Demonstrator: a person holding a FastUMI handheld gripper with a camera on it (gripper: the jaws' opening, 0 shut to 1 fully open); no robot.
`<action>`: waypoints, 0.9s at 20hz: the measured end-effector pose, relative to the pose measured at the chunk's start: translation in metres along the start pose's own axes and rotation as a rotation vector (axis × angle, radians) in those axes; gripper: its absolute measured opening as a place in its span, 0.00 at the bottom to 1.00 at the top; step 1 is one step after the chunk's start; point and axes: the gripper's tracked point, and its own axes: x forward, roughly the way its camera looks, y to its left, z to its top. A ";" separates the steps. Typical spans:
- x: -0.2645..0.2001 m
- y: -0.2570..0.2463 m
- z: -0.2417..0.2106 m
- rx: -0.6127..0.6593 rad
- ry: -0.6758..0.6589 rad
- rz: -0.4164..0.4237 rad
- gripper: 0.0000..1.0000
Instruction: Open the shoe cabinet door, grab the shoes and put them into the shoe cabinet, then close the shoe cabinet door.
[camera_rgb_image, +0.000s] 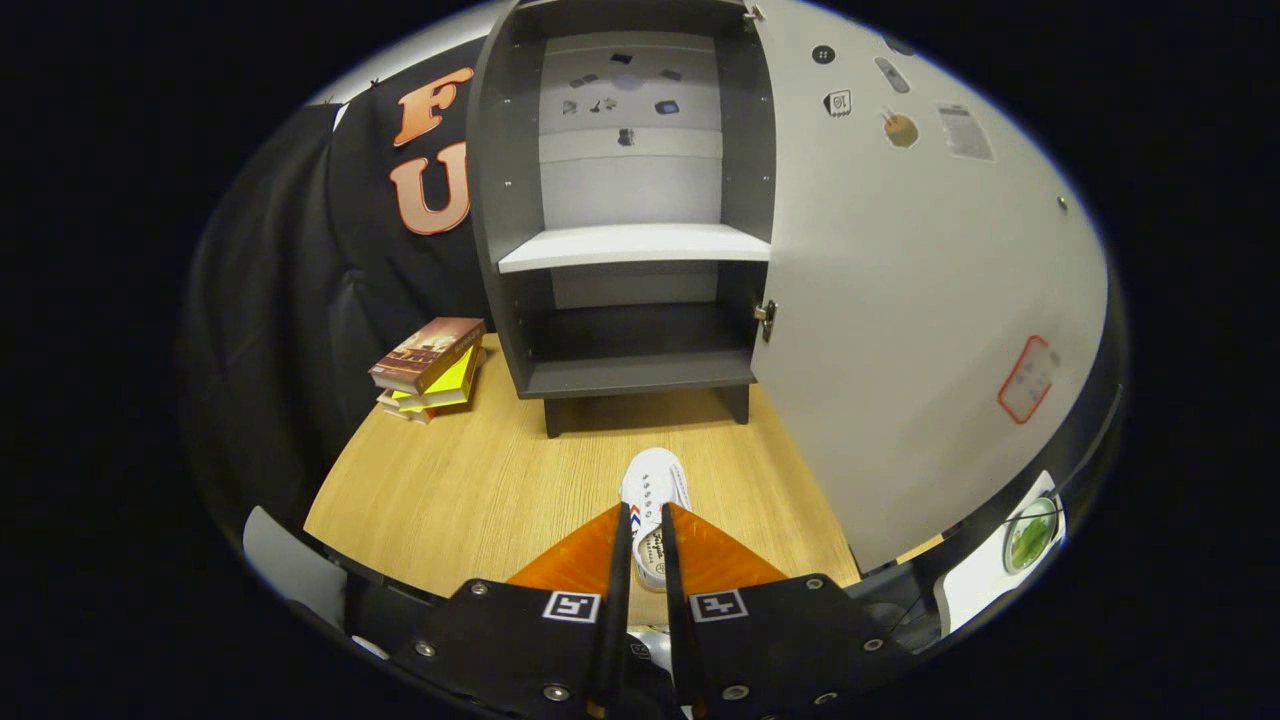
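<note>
The grey shoe cabinet (630, 200) stands at the far side of the wooden table (470, 490), its door (900, 300) swung wide open to the right. Inside are a white middle shelf (635, 245) and a dark bottom shelf (640, 372), both bare. A white sneaker (655, 490) points toward the cabinet, toe forward. My gripper (645, 520) is shut on the sneaker, both fingers pressing its heel-side collar from either side. The shoe's rear part is hidden between the fingers. The cabinet opening lies straight ahead, beyond the shoe.
A stack of books (430, 370) lies on the table left of the cabinet's base. The open door forms a tall wall along the right side. A white item with a round green part (1030, 535) sits low at the right, past the door.
</note>
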 end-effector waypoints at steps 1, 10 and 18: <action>0.009 -0.001 -0.007 -0.006 0.023 0.007 0.19; 0.090 0.003 -0.085 -0.013 0.259 0.088 0.19; 0.139 0.012 -0.123 -0.024 0.386 0.160 0.19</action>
